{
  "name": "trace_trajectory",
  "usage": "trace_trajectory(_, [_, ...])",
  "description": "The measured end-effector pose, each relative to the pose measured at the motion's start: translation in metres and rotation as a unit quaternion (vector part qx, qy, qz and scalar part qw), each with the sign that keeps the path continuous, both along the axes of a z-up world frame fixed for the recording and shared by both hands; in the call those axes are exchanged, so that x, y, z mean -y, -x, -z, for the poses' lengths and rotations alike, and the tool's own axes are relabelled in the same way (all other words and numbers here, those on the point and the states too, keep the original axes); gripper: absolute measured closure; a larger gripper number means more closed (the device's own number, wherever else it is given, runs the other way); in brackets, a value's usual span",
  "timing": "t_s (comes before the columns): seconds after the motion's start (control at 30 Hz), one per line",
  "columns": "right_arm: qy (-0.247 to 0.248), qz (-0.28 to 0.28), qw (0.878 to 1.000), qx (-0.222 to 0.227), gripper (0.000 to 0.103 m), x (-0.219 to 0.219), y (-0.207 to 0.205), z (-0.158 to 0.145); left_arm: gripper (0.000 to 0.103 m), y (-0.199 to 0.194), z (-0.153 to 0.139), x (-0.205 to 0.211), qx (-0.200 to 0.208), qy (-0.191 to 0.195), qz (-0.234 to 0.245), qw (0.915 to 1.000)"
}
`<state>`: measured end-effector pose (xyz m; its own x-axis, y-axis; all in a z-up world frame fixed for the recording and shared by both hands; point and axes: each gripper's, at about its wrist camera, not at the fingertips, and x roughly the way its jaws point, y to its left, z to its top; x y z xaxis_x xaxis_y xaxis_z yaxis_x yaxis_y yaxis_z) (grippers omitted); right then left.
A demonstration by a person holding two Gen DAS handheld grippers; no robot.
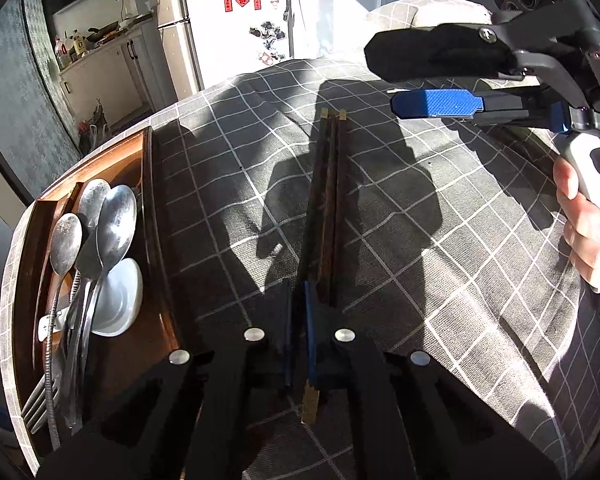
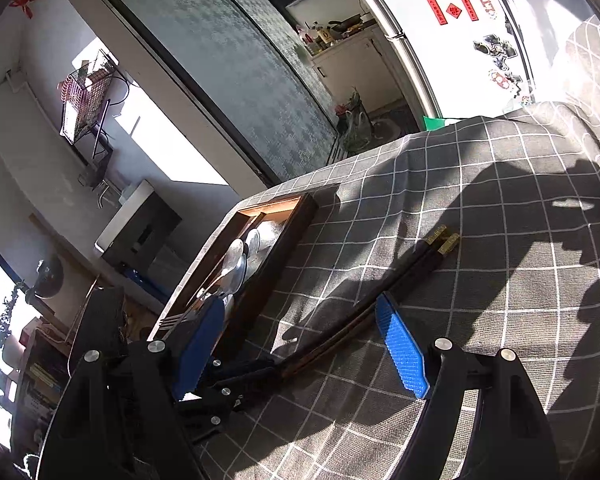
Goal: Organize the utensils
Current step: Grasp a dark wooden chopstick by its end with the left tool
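Dark chopsticks (image 1: 326,200) with brass ends lie along the checked cloth; my left gripper (image 1: 300,320) is shut on them near their near end. In the right wrist view the chopsticks (image 2: 400,280) run from the left gripper's black fingers (image 2: 244,372) toward the far right. My right gripper (image 2: 300,344) is open and empty, hovering above the cloth, its blue pad (image 2: 402,344) over the chopsticks. It also shows at the upper right of the left wrist view (image 1: 428,80). A wooden tray (image 1: 148,200) at the left holds spoons (image 1: 114,224), a white ceramic spoon (image 1: 120,296) and forks (image 1: 36,404).
The table wears a grey checked cloth (image 1: 440,260) with strong sunlight and shadows. The tray (image 2: 296,232) sits by the table's left edge. A white fridge (image 1: 236,20) and kitchen counter stand beyond the table. A hand (image 1: 588,224) holds the right gripper's handle.
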<state>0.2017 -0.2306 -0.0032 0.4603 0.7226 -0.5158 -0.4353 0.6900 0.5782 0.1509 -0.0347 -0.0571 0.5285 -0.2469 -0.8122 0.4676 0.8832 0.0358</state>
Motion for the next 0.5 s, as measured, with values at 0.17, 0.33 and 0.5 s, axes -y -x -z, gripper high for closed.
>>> trace_trajectory(0.17, [0.001, 0.009, 0.999, -0.036, 0.024, -0.011, -0.006, 0.006, 0.098, 0.007, -0.008, 0.003, 0.005, 0.031, -0.002, 0.9995])
trace_trajectory(0.33, [-0.010, 0.015, 0.994, -0.105, 0.036, -0.023, -0.019, 0.034, 0.098, 0.018, -0.026, 0.005, 0.020, 0.051, -0.001, 0.9985])
trace_trajectory(0.5, [-0.016, 0.037, 0.991, -0.124, 0.047, -0.025, -0.019, 0.046, 0.098, 0.021, -0.036, -0.003, 0.024, 0.085, -0.014, 0.9960])
